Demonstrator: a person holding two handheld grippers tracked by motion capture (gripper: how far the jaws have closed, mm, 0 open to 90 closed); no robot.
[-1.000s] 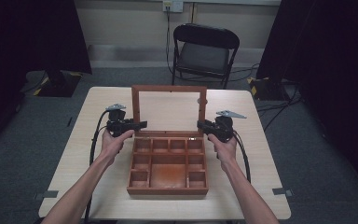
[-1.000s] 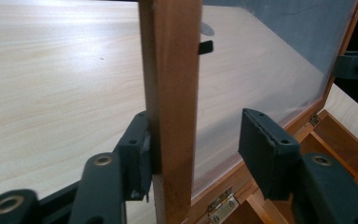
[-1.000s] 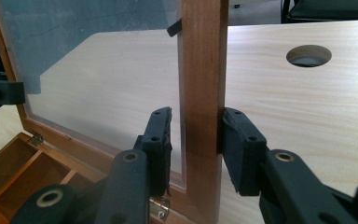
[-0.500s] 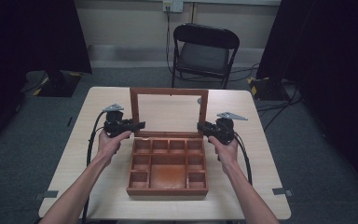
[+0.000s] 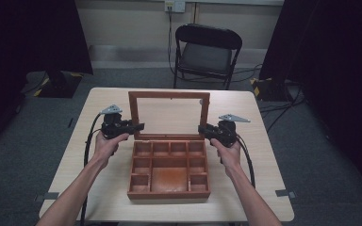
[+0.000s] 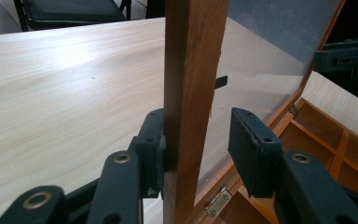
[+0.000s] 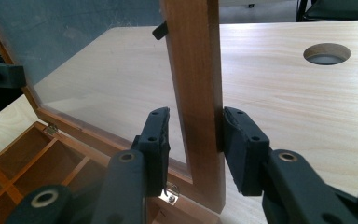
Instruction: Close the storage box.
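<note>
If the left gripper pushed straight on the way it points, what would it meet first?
The left gripper already straddles the lid's side rail. Going on, the rail slides deeper between its jaws; beyond lies the clear pane, though depth is uncertain.

The upright lid [image 5: 169,116] walls off the far half of the bench [image 5: 259,155] from the open box [image 5: 168,169]. Bare bench lies either side of the box and behind the lid; a round hole [image 7: 327,53] interrupts it.

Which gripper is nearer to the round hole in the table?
Right. The right gripper straddles the lid on the side where the hole lies; the left gripper is at the lid's opposite side.
</note>
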